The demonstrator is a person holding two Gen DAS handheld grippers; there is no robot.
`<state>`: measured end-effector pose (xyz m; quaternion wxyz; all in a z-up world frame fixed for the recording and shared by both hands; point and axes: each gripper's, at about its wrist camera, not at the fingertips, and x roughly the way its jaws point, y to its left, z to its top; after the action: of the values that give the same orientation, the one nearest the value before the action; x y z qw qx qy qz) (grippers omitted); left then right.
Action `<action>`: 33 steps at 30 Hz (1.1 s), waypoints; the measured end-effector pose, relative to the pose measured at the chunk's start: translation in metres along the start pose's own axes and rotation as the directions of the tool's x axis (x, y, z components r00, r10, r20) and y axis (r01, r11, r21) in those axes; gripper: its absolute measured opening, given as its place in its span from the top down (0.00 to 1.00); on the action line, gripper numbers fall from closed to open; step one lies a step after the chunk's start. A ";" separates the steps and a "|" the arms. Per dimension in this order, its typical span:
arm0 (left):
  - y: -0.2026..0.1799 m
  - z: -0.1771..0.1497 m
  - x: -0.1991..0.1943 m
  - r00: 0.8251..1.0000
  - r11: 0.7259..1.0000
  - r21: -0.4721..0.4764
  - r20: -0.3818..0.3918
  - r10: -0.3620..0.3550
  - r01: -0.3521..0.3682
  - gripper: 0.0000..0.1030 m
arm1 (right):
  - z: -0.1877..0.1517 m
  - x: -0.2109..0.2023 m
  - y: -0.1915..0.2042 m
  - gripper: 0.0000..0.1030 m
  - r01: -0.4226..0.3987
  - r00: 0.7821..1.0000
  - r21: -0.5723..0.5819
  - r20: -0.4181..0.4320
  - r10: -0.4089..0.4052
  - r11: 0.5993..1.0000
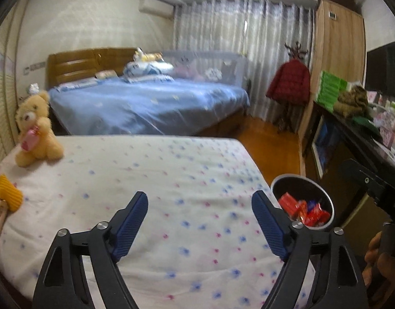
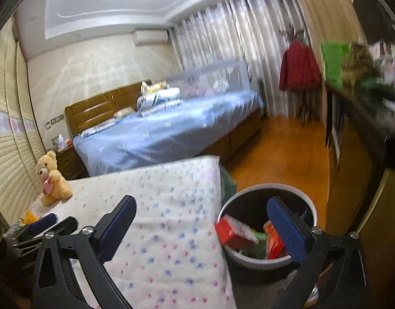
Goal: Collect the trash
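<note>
A round bin [image 1: 323, 195] with a pale rim stands on the floor beside the white flowered bed [image 1: 171, 170]. It holds red wrappers and packets [image 1: 304, 209]. My left gripper [image 1: 200, 198] hangs open over the bed sheet with nothing between its blue pads. In the right wrist view my right gripper [image 2: 201, 200] is open and empty. Its right finger [image 2: 287, 226] sits in front of the bin [image 2: 261, 188], where a red box [image 2: 234, 231] lies among other trash. Its left finger is over the bed edge [image 2: 215, 180].
A yellow teddy bear [image 1: 35, 128] sits at the bed's far left, with a yellow ribbed object [image 1: 8, 191] nearer. Beyond is a blue bed [image 1: 146, 103]. A cluttered dark desk [image 1: 351, 134] lines the right side, with wooden floor [image 1: 269, 149] between.
</note>
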<state>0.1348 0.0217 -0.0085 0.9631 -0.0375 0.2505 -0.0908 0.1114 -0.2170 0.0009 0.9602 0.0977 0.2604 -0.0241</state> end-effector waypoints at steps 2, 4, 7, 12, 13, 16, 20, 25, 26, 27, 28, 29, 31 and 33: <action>0.002 -0.006 -0.005 0.998 0.998 -0.002 0.035 0.055 -0.055 0.01 | -0.001 -0.001 0.008 0.00 0.030 0.999 -0.042 0.041 -0.029 0.999; 0.005 -0.012 -0.009 0.994 0.996 -0.011 0.059 0.094 -0.093 0.01 | -0.004 0.003 0.012 0.00 0.051 0.997 -0.071 0.056 -0.047 0.996; 0.006 -0.017 -0.008 0.993 0.994 -0.027 0.055 0.107 -0.105 0.01 | -0.010 0.011 0.016 0.00 0.054 0.997 -0.098 0.058 -0.048 0.994; 0.007 -0.019 -0.010 0.990 0.992 -0.029 0.061 0.125 -0.124 0.01 | -0.015 0.014 0.019 0.00 0.035 0.999 -0.095 0.041 -0.031 0.995; 0.005 -0.018 -0.008 0.989 0.991 -0.021 0.065 0.134 -0.132 0.01 | -0.016 0.014 0.020 0.00 0.033 0.999 -0.098 0.040 -0.029 0.995; 0.001 -0.017 -0.007 0.986 0.989 -0.001 0.077 0.145 -0.145 0.01 | -0.017 0.013 0.021 0.00 0.032 0.999 -0.107 0.037 -0.028 0.994; 0.002 -0.018 -0.006 0.987 0.990 -0.003 0.076 0.143 -0.143 0.01 | -0.018 0.014 0.023 0.00 0.027 0.999 -0.109 0.032 -0.024 0.994; 0.006 -0.018 -0.003 0.988 0.990 -0.006 0.064 0.141 -0.141 0.01 | -0.019 0.015 0.024 0.00 0.019 1.000 -0.107 0.023 -0.017 0.994; 0.007 -0.017 -0.004 0.988 0.990 -0.008 0.067 0.140 -0.140 0.01 | -0.019 0.015 0.024 0.00 0.017 1.000 -0.107 0.022 -0.015 0.994; 0.008 -0.017 -0.004 0.988 0.990 -0.008 0.070 0.138 -0.138 0.01 | -0.020 0.015 0.025 0.00 0.016 1.000 -0.107 0.021 -0.014 0.994; 0.008 -0.017 -0.004 0.988 0.991 -0.007 0.073 0.137 -0.137 0.01 | -0.020 0.015 0.025 0.00 0.016 1.000 -0.109 0.021 -0.014 0.994; 0.008 -0.017 -0.005 0.988 0.990 -0.004 0.077 0.138 -0.138 0.01 | -0.020 0.015 0.025 0.00 0.015 1.000 -0.109 0.020 -0.013 0.994; 0.007 -0.017 -0.006 0.987 0.990 0.001 0.082 0.137 -0.138 0.01 | -0.019 0.015 0.025 0.00 0.014 1.000 -0.108 0.020 -0.012 0.994; 0.006 -0.018 -0.006 0.987 0.991 0.006 0.083 0.134 -0.135 0.01 | -0.019 0.015 0.026 0.00 0.013 1.000 -0.107 0.023 -0.010 0.994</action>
<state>0.1219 0.0287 -0.0219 0.9768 -0.0185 0.2119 -0.0254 0.1173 -0.1876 -0.0180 0.9668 0.0441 0.2512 -0.0166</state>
